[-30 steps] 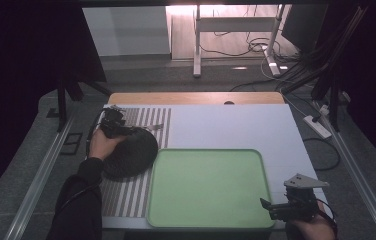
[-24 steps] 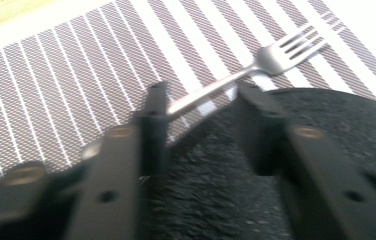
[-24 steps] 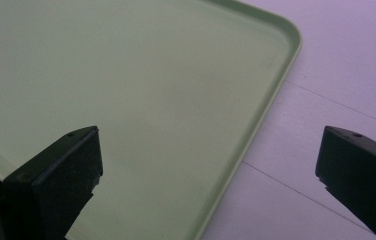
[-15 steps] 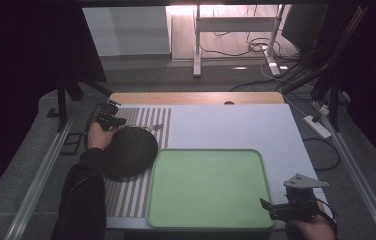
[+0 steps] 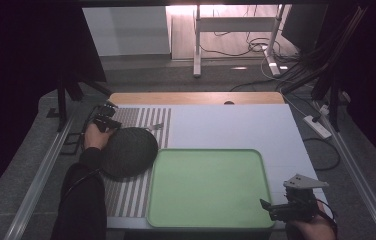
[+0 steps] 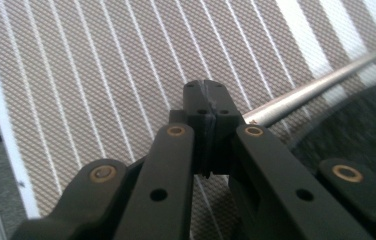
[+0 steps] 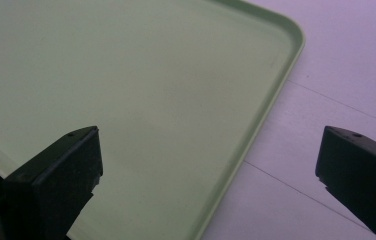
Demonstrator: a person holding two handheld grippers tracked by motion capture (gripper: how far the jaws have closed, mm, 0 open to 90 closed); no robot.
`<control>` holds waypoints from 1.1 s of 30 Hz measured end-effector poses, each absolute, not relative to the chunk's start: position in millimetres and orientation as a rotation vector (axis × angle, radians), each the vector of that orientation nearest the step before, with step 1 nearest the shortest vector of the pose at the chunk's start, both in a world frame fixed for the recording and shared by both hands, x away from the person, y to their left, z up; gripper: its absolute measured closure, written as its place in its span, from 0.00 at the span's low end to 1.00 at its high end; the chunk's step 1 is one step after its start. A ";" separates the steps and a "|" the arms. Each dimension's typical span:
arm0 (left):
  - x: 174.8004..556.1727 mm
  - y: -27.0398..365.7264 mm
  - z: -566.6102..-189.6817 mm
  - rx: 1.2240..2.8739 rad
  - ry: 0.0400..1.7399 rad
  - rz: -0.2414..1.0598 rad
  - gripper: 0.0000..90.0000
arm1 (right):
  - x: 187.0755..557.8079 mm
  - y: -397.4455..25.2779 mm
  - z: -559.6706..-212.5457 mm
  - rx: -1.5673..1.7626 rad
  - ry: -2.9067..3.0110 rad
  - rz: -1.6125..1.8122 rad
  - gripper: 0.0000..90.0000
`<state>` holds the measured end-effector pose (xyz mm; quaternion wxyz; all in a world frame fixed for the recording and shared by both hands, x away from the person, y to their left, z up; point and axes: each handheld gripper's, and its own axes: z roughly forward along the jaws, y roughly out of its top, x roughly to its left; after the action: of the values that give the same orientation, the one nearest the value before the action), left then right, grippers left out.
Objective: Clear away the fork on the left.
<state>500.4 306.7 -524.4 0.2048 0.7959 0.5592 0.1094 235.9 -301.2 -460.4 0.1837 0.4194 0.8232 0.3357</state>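
Note:
My left gripper [image 5: 104, 119] hangs over the far left corner of the striped mat [image 5: 136, 117], just beyond a dark round plate [image 5: 128, 152]. In the left gripper view its jaws [image 6: 207, 97] are pressed together, with nothing visible between them. A thin metal rod [image 6: 316, 85] lies on the mat and runs up to the right jaw's side; the plate's dark rim [image 6: 361, 130] sits to its right. My right gripper [image 5: 283, 207] hovers open at the near right corner of the green tray [image 5: 206, 190]. The tray's corner [image 7: 276, 65] shows between its spread jaws.
The mat and tray lie on a white tabletop [image 5: 226, 125] with a wooden strip along its far edge. A power strip [image 5: 317, 126] and cables sit off the right side. Metal rails [image 5: 41, 175] flank the table.
My left gripper has drawn back from the plate toward the mat's far left corner. The right gripper has stayed still and open.

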 end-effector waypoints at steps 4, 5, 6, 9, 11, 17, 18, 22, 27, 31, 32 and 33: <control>496.1 305.0 -522.1 2.264 1.532 0.253 0.99 | 235.8 -300.2 -460.4 1.177 2.327 0.937 0.00; 495.3 304.4 -521.7 2.269 1.531 0.240 0.99 | 235.9 -300.0 -460.6 1.175 2.327 0.939 0.00; 495.3 304.4 -521.7 2.269 1.531 0.240 0.99 | 235.9 -300.0 -460.6 1.175 2.327 0.939 0.00; 495.7 305.2 -521.6 2.264 1.534 0.228 0.99 | 236.1 -299.5 -460.8 1.173 2.329 0.938 0.00; 496.2 306.1 -521.4 2.267 1.529 0.220 0.99 | 236.3 -299.5 -460.9 1.173 2.329 0.938 0.00; 498.9 306.7 -512.9 2.183 1.523 0.229 0.87 | 236.1 -299.6 -460.9 1.171 2.330 0.939 0.00; 499.1 305.2 -510.6 2.178 1.514 0.239 0.83 | 236.2 -299.6 -460.9 1.171 2.330 0.938 0.00; 501.2 297.0 -503.1 2.161 1.483 0.259 0.66 | 236.1 -299.6 -460.9 1.171 2.330 0.938 0.00; 505.5 282.0 -499.9 2.182 1.442 0.269 0.40 | 236.1 -299.4 -460.9 1.169 2.331 0.936 0.00; 510.4 269.8 -499.5 2.206 1.417 0.272 0.18 | 236.0 -299.4 -460.8 1.168 2.333 0.936 0.00; 512.2 266.7 -499.9 2.214 1.420 0.274 0.09 | 236.0 -299.4 -460.8 1.167 2.333 0.936 0.00; 513.5 263.8 -499.9 2.220 1.423 0.286 0.01 | 236.0 -299.4 -460.8 1.167 2.334 0.936 0.00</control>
<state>513.5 263.8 -499.9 0.2424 0.8121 0.5205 0.1045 236.0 -299.4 -460.8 0.1838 0.4138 0.8275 0.3319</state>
